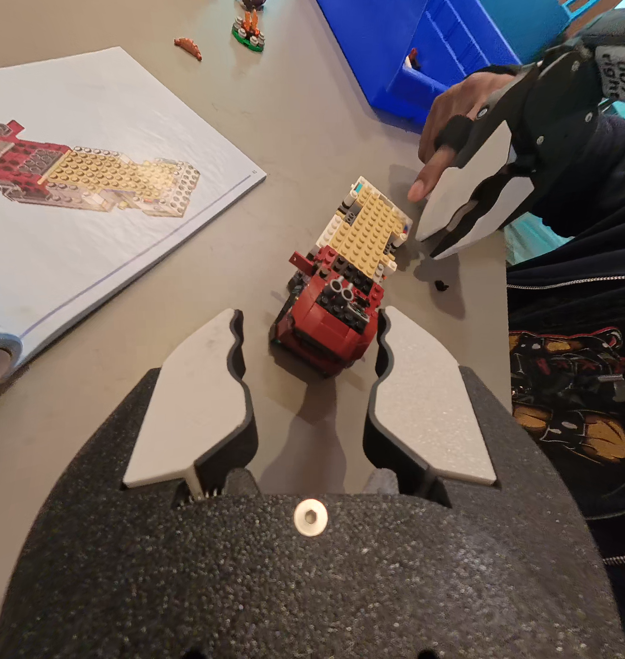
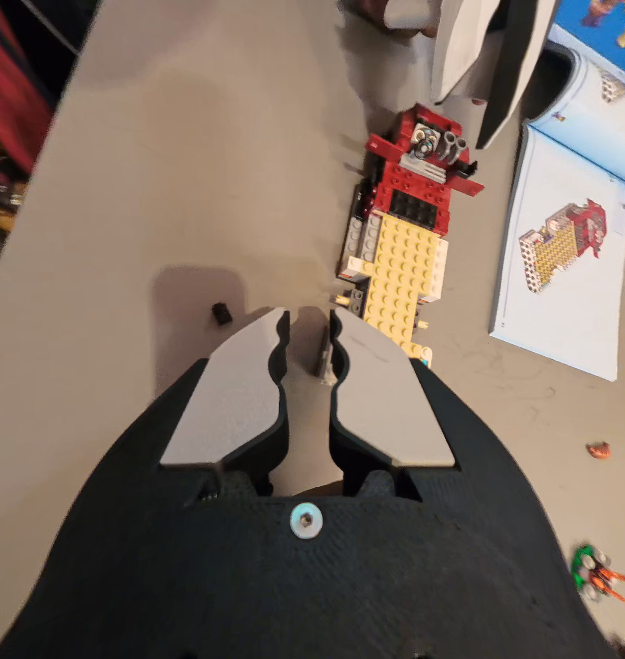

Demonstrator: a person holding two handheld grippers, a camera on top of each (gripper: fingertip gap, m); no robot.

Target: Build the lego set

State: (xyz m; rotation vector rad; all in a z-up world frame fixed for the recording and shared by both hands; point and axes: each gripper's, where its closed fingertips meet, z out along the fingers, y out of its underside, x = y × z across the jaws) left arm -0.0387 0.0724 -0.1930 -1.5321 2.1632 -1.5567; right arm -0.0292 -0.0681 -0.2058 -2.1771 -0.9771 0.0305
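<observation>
Left gripper [image 1: 309, 317] gapes beside brick truck [image 1: 343, 271]; blue bin [image 1: 425, 53] beyond.

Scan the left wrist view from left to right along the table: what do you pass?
Open booklet → brick model, its red end between the open left gripper's fingers → small black piece → right gripper.

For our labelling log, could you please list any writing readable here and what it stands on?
White label on the right gripper: printed writing, not copied here.
Booklet page corner: a mark, too small to read.
Brick model: none legible.
</observation>
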